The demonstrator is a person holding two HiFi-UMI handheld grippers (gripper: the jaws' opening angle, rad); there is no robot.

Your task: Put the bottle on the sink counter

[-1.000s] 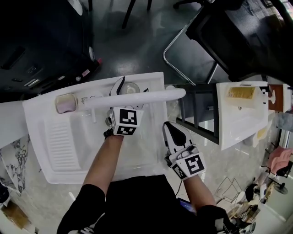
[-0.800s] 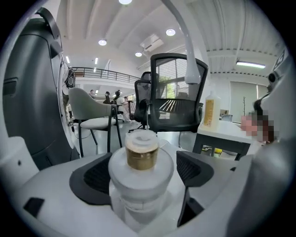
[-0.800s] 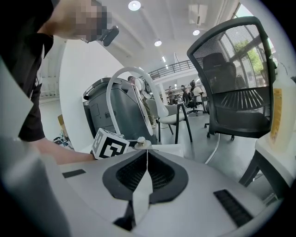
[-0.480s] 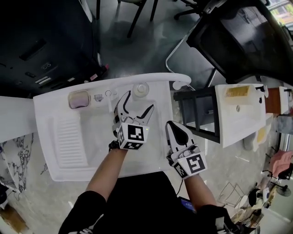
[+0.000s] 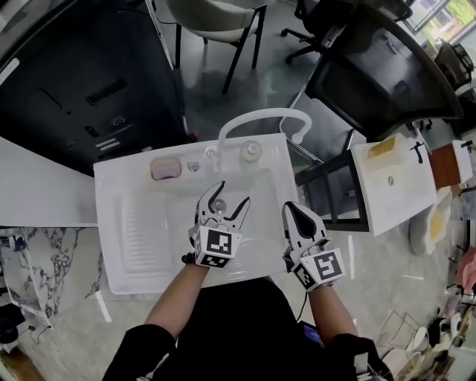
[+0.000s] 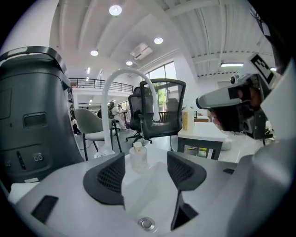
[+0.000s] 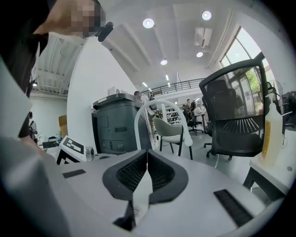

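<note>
The small clear bottle [image 5: 251, 150] with a pale cap stands upright on the sink counter behind the basin, beside the arched white faucet [image 5: 260, 117]. My left gripper [image 5: 223, 201] hangs over the basin, drawn back from the bottle, its jaws apart and closing with nothing between them. In the left gripper view the bottle [image 6: 138, 156] shows beyond the left gripper [image 6: 146, 172], with the drain [image 6: 146, 224] below. My right gripper [image 5: 292, 209] is shut and empty over the basin's right rim; the right gripper [image 7: 146, 160] has its pads pressed together.
The white sink unit [image 5: 123, 245] has a ribbed drainboard at the left and a pink soap dish [image 5: 165, 168] at the back. A second white sink [image 5: 390, 186] stands to the right. A dark bin [image 6: 32, 120] and office chairs [image 5: 216, 18] stand behind.
My left gripper let go of the bottle and drew back over the basin. The bottle stays on the counter. The right gripper stays shut at the right rim.
</note>
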